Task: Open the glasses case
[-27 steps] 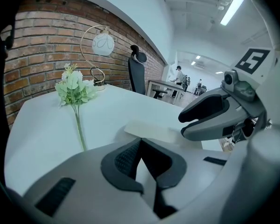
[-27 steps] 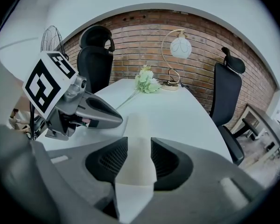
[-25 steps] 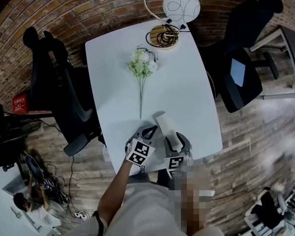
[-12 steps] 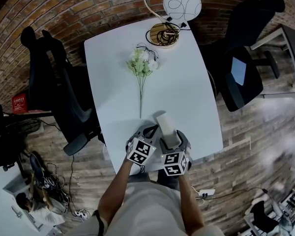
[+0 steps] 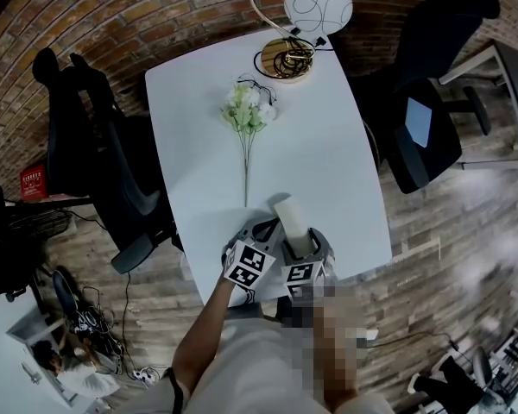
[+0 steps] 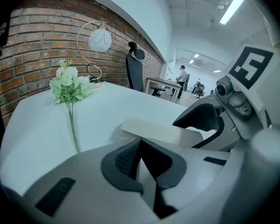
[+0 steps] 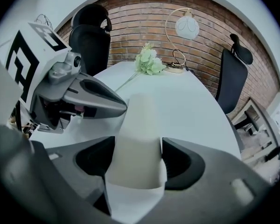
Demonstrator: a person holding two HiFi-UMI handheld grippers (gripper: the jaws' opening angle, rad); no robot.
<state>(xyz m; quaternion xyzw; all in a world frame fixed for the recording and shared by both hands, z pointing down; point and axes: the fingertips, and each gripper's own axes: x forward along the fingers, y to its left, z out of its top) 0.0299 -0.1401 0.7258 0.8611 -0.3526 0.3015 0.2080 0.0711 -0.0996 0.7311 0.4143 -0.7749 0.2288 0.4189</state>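
Right gripper view: glasses case (image 7: 136, 139) lies unopened near your edge of the worktop (image 7: 196, 106), lengthwise between your right gripper (image 7: 137, 164) fingers, which have just been opening and stand spread wide along its flanks, likely to settle over it for a grip. Left gripper (image 5: 261, 229) sits just beside the case, fingers pressed together and empty, probably waiting to lift the lid

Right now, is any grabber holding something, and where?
Nothing looks gripped. The right gripper, whose jaws have just been opening, straddles the glasses case at its near end; the left gripper is shut, empty.
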